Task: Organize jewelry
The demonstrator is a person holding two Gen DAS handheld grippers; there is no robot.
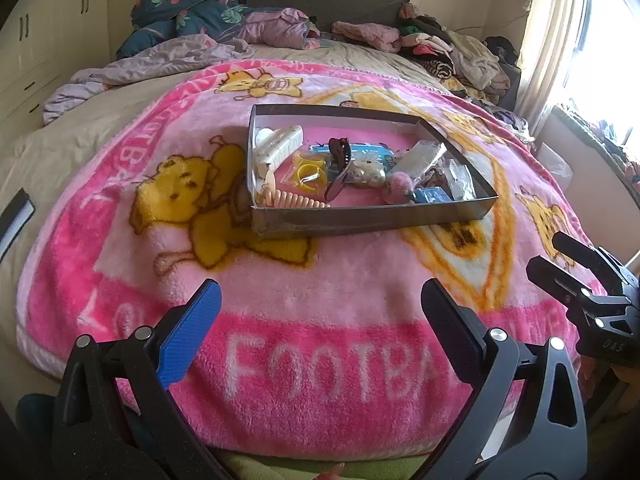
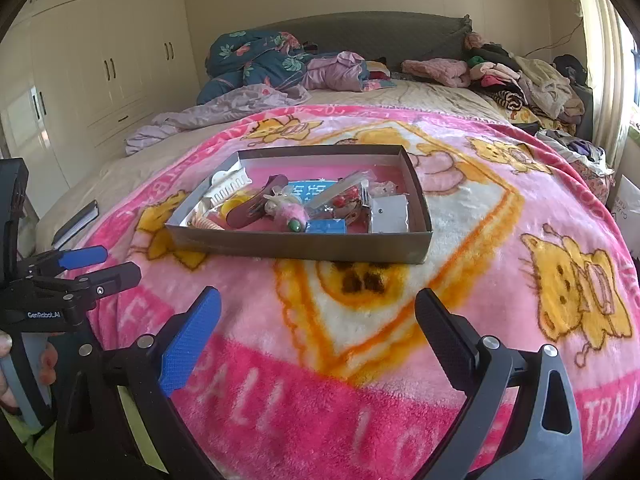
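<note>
A shallow grey cardboard box point(image 1: 360, 218) point(image 2: 296, 246) sits on the pink blanket, full of loose jewelry and hair things: a peach spiral hair tie point(image 1: 298, 200), yellow bands point(image 1: 310, 170), a dark hair clip point(image 1: 340, 168) point(image 2: 250, 210), a white comb point(image 1: 280, 144), a pink pompom point(image 1: 396, 184) point(image 2: 290, 214), a blue packet point(image 1: 432, 195) point(image 2: 326, 226). My left gripper point(image 1: 320, 312) is open and empty, short of the box. My right gripper point(image 2: 318, 320) is open and empty, also short of it. Each shows in the other's view: the right one point(image 1: 560, 264), the left one point(image 2: 104, 264).
The pink cartoon blanket point(image 1: 320, 352) point(image 2: 500, 208) covers the near half of a bed. Piled clothes and bedding point(image 2: 520, 76) point(image 1: 208, 12) lie along the headboard. A dark notebook point(image 2: 76, 222) lies at the left edge. Wardrobes point(image 2: 104, 64) stand left, a window point(image 1: 600, 40) right.
</note>
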